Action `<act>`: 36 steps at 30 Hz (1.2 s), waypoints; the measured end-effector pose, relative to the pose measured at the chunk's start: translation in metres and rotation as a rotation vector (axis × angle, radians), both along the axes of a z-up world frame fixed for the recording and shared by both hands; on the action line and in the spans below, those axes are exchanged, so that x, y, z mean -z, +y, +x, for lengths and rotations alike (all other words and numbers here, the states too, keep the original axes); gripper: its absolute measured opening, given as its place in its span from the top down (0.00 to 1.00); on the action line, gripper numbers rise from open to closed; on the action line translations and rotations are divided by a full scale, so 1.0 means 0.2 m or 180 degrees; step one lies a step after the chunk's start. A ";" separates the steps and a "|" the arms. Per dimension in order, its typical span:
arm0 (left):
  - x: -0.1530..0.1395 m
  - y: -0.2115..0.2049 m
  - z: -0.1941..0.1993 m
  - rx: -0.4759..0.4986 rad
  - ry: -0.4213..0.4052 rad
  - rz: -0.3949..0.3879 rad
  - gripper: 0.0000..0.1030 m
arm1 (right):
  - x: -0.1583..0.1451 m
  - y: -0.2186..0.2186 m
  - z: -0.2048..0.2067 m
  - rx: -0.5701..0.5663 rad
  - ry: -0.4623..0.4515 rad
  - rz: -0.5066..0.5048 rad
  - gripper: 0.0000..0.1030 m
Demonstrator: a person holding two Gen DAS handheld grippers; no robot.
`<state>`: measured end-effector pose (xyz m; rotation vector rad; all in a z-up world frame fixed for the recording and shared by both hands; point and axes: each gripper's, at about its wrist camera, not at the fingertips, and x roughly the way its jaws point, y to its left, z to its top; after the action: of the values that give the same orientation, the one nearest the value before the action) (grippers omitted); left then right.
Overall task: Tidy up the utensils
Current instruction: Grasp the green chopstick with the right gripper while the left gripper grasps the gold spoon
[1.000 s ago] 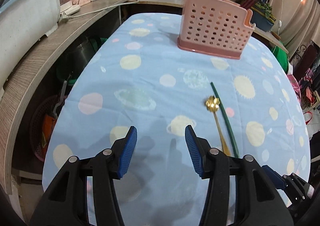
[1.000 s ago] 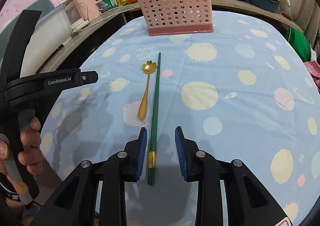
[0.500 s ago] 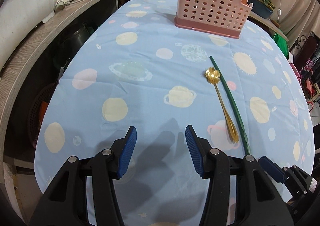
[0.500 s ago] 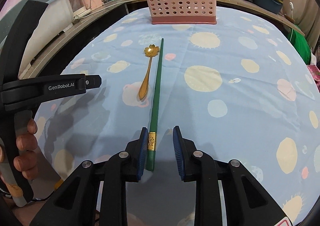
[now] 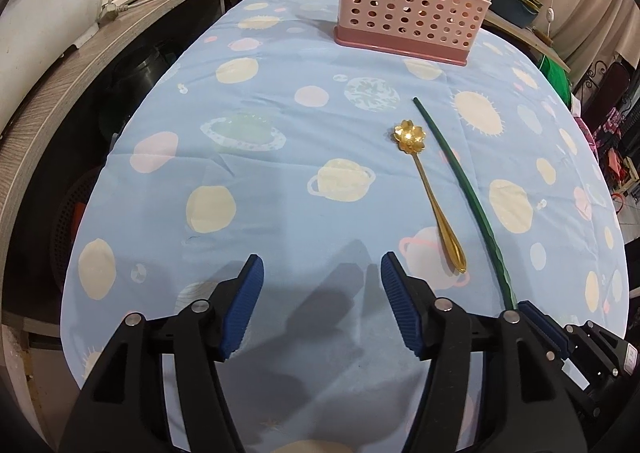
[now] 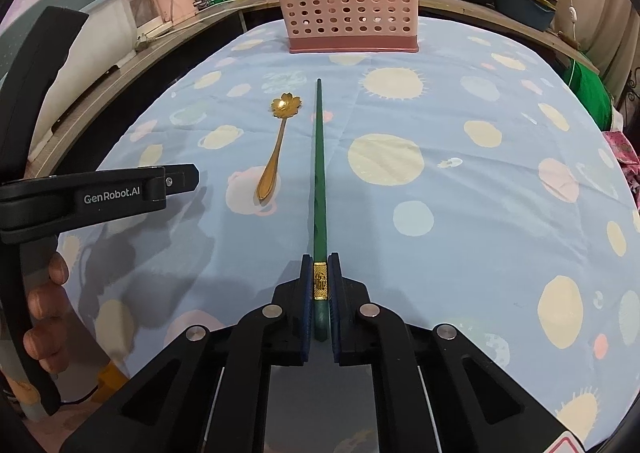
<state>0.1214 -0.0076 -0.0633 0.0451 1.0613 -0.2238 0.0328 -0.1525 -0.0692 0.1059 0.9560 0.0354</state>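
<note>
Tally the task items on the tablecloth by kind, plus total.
Green chopstick: 1
Gold flower spoon: 1
Pink utensil caddy: 1
Total: 3

Lying lengthwise on the tablecloth (image 6: 460, 213), chopstick (image 6: 320, 157) with its near end between the pads of the right gripper (image 6: 320, 285); spoon (image 6: 278, 145) just left of it, apart, bowl end far. Standing at the far end of the table, utensil holder (image 6: 352, 9). Left gripper (image 5: 322, 293) near, well left of the spoon, over bare cloth
</note>
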 end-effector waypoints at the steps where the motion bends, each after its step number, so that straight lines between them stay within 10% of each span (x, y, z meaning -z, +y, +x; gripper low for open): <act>1: 0.00 0.00 0.00 0.0008 0.0000 0.0004 0.43 | -0.01 -0.01 0.00 0.0025 -0.0007 0.0015 0.93; 22: 0.00 -0.27 -0.02 0.0387 0.0065 -0.0219 0.29 | -0.01 -0.21 0.02 0.0350 -0.0029 0.0232 0.93; 36: 0.04 -0.36 -0.03 0.0597 -0.0025 0.0036 0.90 | 0.00 -0.22 0.02 0.0366 -0.0007 0.0262 0.93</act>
<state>0.1160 -0.0795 -0.0711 0.1560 1.0511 -0.3867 0.0370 -0.1966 -0.0698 0.2366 0.9449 -0.0311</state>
